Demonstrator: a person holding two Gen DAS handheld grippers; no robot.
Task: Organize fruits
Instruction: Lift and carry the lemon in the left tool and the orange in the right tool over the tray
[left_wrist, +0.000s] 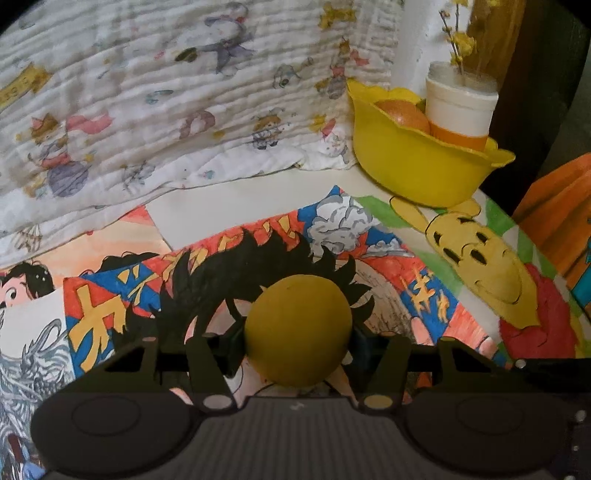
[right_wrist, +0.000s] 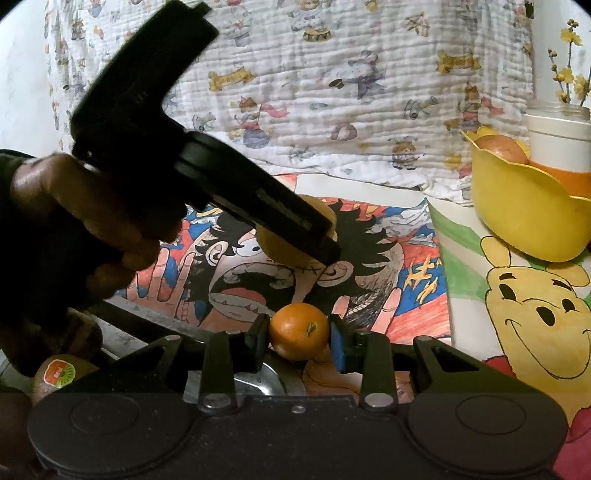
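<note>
Fruit count: four pieces in plain sight. One dull yellow fruit (left_wrist: 298, 330), one small orange (right_wrist: 298, 331), one larger orange fruit (left_wrist: 402, 112) in the bowl, and one kiwi (right_wrist: 61, 373) with a sticker at the lower left of the right wrist view.
Bowl: a single yellow bowl (left_wrist: 417, 166) with a wavy rim, at the far right corner of the table (left_wrist: 236, 206), resting on the edge of the bear drawing.
Cup: one white cup (left_wrist: 460, 107) with an orange band, standing in the bowl just beside the larger orange fruit.
Drawings: several coloured drawings lie over the table; the shouting cartoon face (right_wrist: 258, 280) sits in the middle, the yellow bear (right_wrist: 539, 325) to its right.
Left gripper (left_wrist: 298, 343): fingers at a middling spread, one on each side of the yellow fruit. I cannot tell for sure that the pads press on it. The fruit hangs over the cartoon face, well apart from the bowl.
Right gripper (right_wrist: 298, 341): fingers set narrow, clamped on the small orange, with a black pad on its left and a blue pad (right_wrist: 339, 345) on its right.
Hand: a person's hand (right_wrist: 92, 221) grips the left gripper's handle, seen from the right wrist view.
Cloth: a white printed cloth (left_wrist: 166, 92) hangs behind the table.
</note>
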